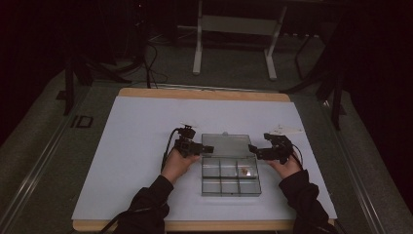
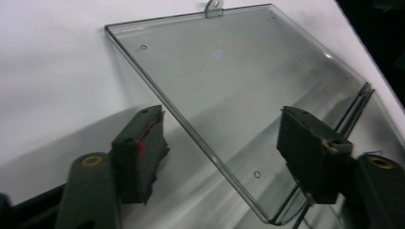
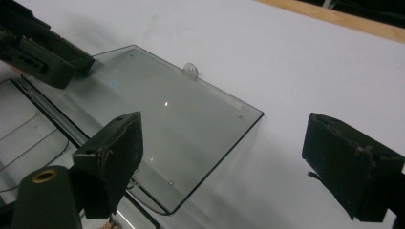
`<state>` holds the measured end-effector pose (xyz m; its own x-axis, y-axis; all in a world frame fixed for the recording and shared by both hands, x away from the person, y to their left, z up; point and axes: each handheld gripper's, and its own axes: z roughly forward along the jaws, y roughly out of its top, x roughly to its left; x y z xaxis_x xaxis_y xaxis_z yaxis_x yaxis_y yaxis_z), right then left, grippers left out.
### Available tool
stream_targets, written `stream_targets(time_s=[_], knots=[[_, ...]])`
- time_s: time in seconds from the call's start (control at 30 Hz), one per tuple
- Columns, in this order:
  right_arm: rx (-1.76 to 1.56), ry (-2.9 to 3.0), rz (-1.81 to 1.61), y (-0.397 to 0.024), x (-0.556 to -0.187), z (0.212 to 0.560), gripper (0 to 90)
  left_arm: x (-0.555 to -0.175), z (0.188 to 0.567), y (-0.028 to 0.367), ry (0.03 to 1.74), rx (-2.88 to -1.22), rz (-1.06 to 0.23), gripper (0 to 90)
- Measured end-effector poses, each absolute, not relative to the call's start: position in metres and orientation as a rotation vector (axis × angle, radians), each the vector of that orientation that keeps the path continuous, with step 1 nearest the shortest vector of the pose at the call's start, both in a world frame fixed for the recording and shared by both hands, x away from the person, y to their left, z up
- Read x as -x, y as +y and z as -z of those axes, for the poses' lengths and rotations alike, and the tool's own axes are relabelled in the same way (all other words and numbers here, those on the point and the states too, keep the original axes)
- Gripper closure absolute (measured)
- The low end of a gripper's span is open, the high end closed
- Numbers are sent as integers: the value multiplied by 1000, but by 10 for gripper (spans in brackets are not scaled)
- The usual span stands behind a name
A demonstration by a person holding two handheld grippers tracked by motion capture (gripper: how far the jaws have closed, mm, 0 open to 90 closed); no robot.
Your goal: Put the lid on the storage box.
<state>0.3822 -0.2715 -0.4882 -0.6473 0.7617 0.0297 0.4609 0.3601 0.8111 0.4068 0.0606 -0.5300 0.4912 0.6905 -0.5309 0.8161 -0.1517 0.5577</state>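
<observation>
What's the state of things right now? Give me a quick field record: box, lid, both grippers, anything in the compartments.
box: clear compartment box on the white table, between the two grippers
lid: open, folded back flat on the table
left gripper: at the lid's left edge, jaws astride that edge, pads not yet pressing
right gripper: at the lid's right corner, jaws open, nothing held
contents: one small brownish item in an upper right compartment; too small to identify

surface: white-topped table | on it: clear compartment box, lid open | perhaps paper scrap
</observation>
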Motion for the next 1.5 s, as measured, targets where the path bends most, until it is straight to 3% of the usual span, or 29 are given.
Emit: stream_targets(time_s=[0.13, 0.37, 0.8, 1.03, 1.3, 1.5], knots=[[-1081, 2297, -1180, -271, -384, 492, 147, -409, 532, 63, 1252, -1871, 238, 384], [-1093, 2347, -1159, -267, -387, 499, 175, -406, 531, 63, 1221, -1858, 212, 427], [-1095, 2377, -1167, -265, -391, 504, 341, -397, 519, 61, 1150, -1871, 102, 539], [-1083, 2393, -1199, -265, -388, 499, 474, -391, 513, 63, 1112, -1876, 44, 601], [-1072, 2384, -1221, -265, -384, 496, 529, -387, 508, 64, 1080, -1873, 4, 650], [-1054, 2374, -1216, -266, -381, 491, 558, -384, 504, 64, 1040, -1877, -25, 639]])
